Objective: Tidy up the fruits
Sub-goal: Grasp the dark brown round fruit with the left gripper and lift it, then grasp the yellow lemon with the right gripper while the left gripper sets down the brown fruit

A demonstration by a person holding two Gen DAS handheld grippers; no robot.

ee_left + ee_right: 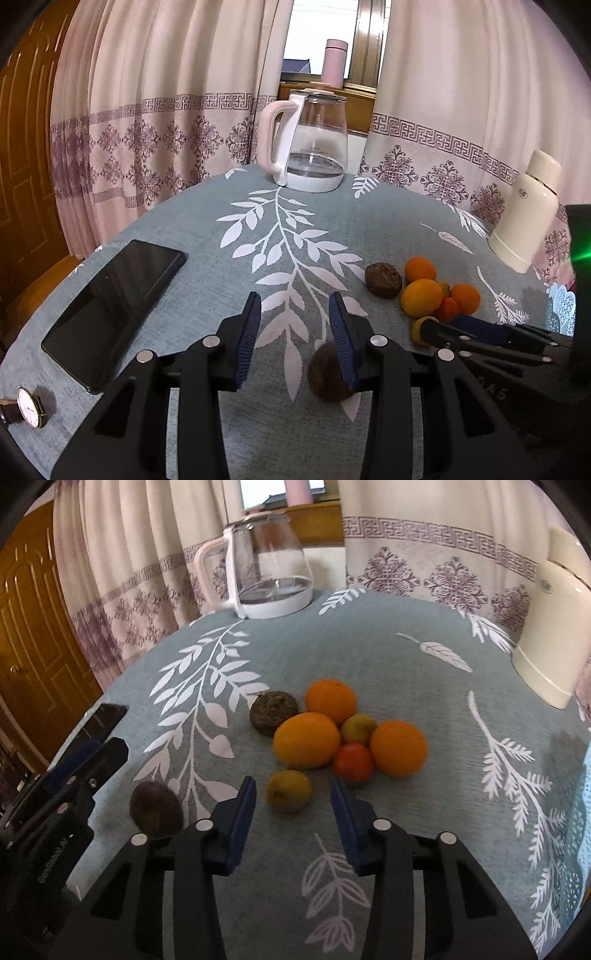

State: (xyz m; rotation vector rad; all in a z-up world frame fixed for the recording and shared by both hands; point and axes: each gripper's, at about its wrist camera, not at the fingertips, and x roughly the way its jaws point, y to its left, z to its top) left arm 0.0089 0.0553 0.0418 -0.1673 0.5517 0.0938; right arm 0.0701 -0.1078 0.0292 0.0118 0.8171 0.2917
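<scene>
Facing the fruit cluster, the right gripper (293, 808) stands with its jaws apart and nothing clamped; a small yellow-green fruit (289, 791) lies on the cloth just ahead of and between the two blue pads, slightly left of centre in the right wrist view. No pad is seen pressing on it, so the claw counts as released.

The fruit's long axis appears to run roughly across the frame, its stem end toward the left pad, though it is close to round.

Just beyond it, in the middle of the frame, sits the pile: a large orange (306, 740), a second orange (331, 700) behind, a third orange (399, 747) to the right, a small red fruit (353, 761) and a greenish fruit (358, 729) between them. A dark round cake-like item (274, 712) touches the pile at upper left.

The left gripper (294, 325) is likewise released and empty. A dark brown fruit (330, 371) lies under its right-hand pad in the lower centre of the left wrist view; whether they touch cannot be told.

Judgement: the right hand is the nearer one to the yellow-green fruit, which lies straight ahead. The risk is nudging the small red fruit close behind the right-hand pad.

The tablecloth (369, 646) also carries a glass kettle (267, 570) at top centre.
</scene>
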